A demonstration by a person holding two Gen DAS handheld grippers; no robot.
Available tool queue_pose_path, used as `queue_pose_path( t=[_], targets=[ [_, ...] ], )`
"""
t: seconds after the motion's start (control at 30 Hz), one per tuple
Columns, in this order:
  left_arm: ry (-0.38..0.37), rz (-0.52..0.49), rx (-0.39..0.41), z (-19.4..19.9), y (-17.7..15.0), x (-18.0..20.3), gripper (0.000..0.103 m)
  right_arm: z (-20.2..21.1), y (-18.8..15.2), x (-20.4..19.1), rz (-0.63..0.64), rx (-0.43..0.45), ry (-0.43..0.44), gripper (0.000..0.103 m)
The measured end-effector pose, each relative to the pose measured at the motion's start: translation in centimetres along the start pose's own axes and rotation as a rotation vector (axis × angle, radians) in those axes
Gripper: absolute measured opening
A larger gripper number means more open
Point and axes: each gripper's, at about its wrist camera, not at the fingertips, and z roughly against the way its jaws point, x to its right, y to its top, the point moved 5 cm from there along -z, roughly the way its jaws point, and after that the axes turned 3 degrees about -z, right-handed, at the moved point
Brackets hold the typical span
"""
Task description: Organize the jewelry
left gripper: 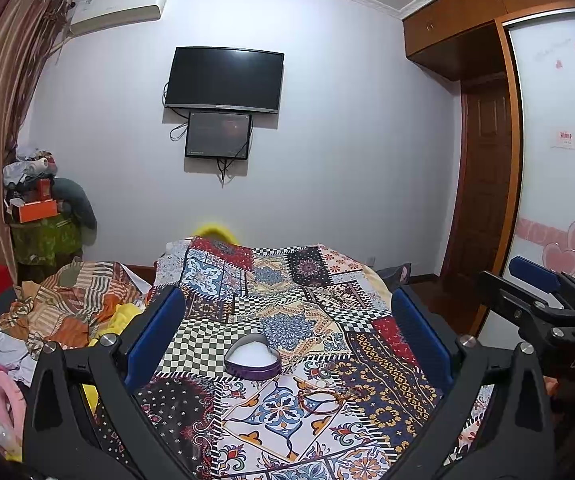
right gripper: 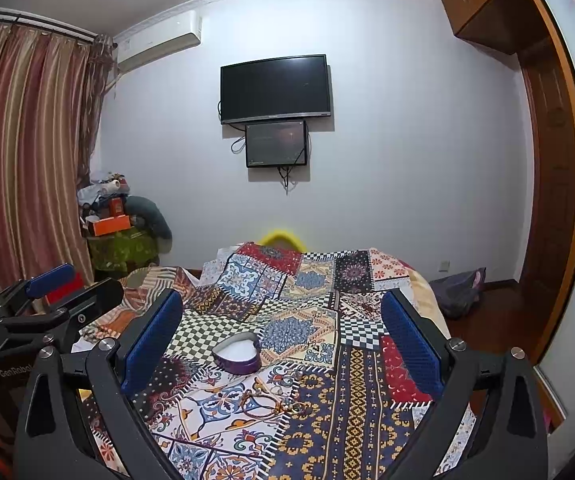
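Note:
A purple heart-shaped box (left gripper: 252,357) (right gripper: 236,355) with a white lining stands open on the patterned bedspread (left gripper: 287,280) (right gripper: 367,420). Just in front of it lie a thin reddish bangle (left gripper: 321,400) (right gripper: 262,400) and some small rings and trinkets (left gripper: 321,382) (right gripper: 297,407). My left gripper (left gripper: 289,326) hovers above the bed, open and empty, the box between and beyond its blue pads. My right gripper (right gripper: 281,328) is likewise open and empty over the same spot. Each gripper shows at the edge of the other's view: right (left gripper: 543,300), left (right gripper: 59,296).
Crumpled striped bedding and clothes (left gripper: 67,308) pile at the bed's left. A cluttered stand with an orange box (right gripper: 109,226) is in the far corner by the curtain (right gripper: 27,152). A wall TV (left gripper: 223,80) hangs ahead; a wooden wardrobe and door (left gripper: 483,184) are right.

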Motion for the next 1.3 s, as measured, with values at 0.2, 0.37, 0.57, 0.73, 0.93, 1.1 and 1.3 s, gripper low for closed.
queue_pose_path(
  t=[0.2, 0.37, 0.57, 0.73, 0.93, 1.1, 1.3],
  targets=[
    [0.0, -0.006, -0.003, 0.12, -0.04, 0.15, 0.103, 0.02, -0.15, 0.13, -0.002, -0.001, -0.001, 0.099],
    [-0.002, -0.004, -0.006, 0.29, -0.02, 0.17, 0.103, 0.12, -0.32, 0.23, -0.008, -0.004, -0.002, 0.099],
    [-0.006, -0.004, -0.009, -0.06, 0.05, 0.37, 0.103, 0.14, -0.34, 0.32, -0.01, -0.006, -0.002, 0.099],
    [-0.009, -0.004, -0.012, -0.18, 0.05, 0.44, 0.103, 0.11, -0.36, 0.45, -0.01, -0.007, -0.002, 0.099],
    [-0.01, -0.005, -0.013, -0.2, 0.15, 0.44, 0.103, 0.09, -0.44, 0.62, -0.013, -0.009, 0.0, 0.099],
    [-0.01, -0.005, -0.012, -0.11, 0.16, 0.57, 0.103, 0.1, -0.52, 0.67, -0.012, -0.009, 0.0, 0.099],
    [-0.006, -0.007, -0.014, -0.31, 0.13, 0.5, 0.103, 0.08, -0.54, 0.73, -0.013, -0.011, 0.0, 0.099]
  ],
)
